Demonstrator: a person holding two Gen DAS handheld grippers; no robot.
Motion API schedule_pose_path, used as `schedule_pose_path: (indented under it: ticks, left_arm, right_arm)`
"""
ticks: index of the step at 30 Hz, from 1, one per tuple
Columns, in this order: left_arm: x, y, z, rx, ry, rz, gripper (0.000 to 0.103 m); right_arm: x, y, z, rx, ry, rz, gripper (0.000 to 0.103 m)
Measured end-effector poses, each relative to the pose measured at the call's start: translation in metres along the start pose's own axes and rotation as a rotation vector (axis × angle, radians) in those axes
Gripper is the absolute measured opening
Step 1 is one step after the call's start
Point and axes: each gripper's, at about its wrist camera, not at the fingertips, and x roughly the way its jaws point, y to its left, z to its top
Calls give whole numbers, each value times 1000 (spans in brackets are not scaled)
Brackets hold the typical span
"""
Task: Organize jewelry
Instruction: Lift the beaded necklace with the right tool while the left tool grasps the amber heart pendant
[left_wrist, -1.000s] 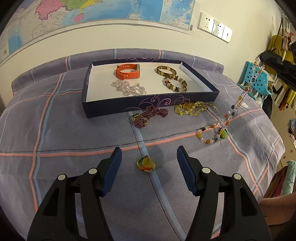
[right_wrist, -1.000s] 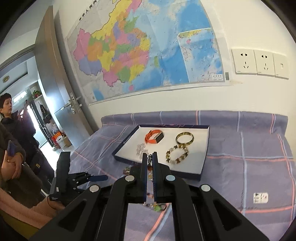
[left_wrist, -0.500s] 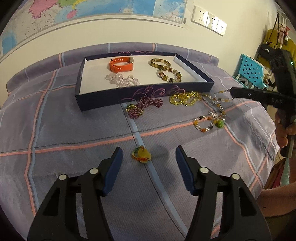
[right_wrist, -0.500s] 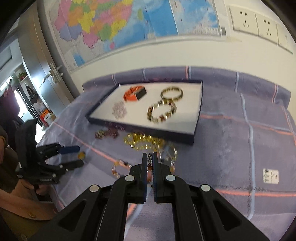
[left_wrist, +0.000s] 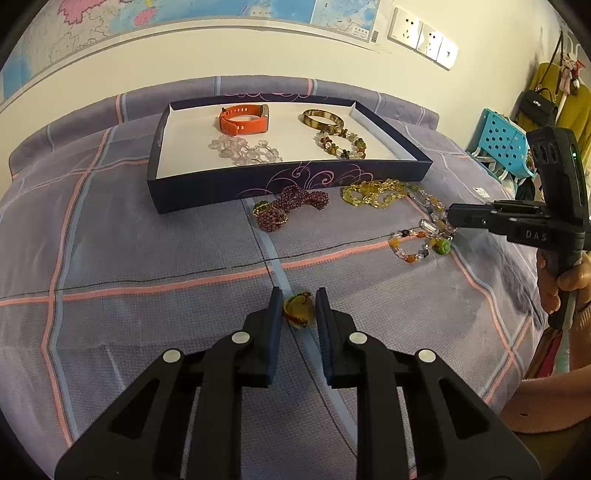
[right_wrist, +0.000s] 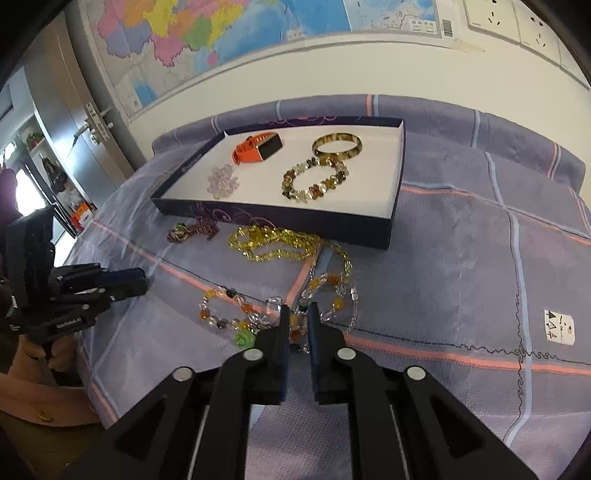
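A small yellow pendant (left_wrist: 298, 314) lies on the checked bedspread between the jaws of my left gripper (left_wrist: 297, 297), which are closing and press it on both sides. A long necklace of mixed beads (right_wrist: 221, 314) lies in loops on the cover near its green bead (right_wrist: 245, 338). My right gripper (right_wrist: 297, 314) stands low over it. Its jaws are opening, with a strand loose between them. In the left wrist view the right gripper (left_wrist: 452, 218) is at the necklace (left_wrist: 417, 243). The dark blue tray (left_wrist: 288, 184) holds an orange band (left_wrist: 243, 120), a bangle (left_wrist: 323, 119) and two bracelets.
Purple beads (left_wrist: 291, 206) and a yellow bead strand (left_wrist: 373, 192) lie just in front of the tray. A wall with a map and sockets stands behind the bed. A blue chair (left_wrist: 498, 144) is at the right, and a white tag (right_wrist: 559, 326) is on the cover.
The left jaws have come together around the yellow pendant. The right gripper has come down with the necklace, which now lies on the bedspread, and its jaws have parted slightly.
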Motion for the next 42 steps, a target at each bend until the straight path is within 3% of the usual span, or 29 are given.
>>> schedule_pose_path:
  ticks: [2,6,11,13,16,17,18,25,35,42]
  left_arm:
    - [0,0,0,0,0,1,19]
    - [0,0,1,-4,0,-2,19]
    - [0,0,1,-6,-2,0,19]
    - [0,1,1,-7,-4,-1,19]
    - [0,1,1,-6,-4,-2,18]
    - [0,1,1,-7,-4,-2,18]
    - [1,1,1,-8,-4,-3,18]
    - [-5,3,3,-25,-17,-31,18]
    - [-27,1,16,-21,-79,-66,18]
    - [-41,0,32,-4,-127,-72,18]
  right_arm:
    - [3,3,1,-9,5,-11,28]
    - [12,5,7,-2,19,-13,32]
    - [23,21,9,-88,33,-84,33]
    - [23,22,9,-96,34,-94,16]
    - [22,20,9,-86,29,-86,14]
    - [20,19,9,-76,25,-72,8]
    - [18,17,10,-63,15,-55,4]
    - [-20,15,22,0,-88,33,4]
    - [-88,37,53,-63,-271,64,4]
    - [-109,51,71,-113,-337,68,4]
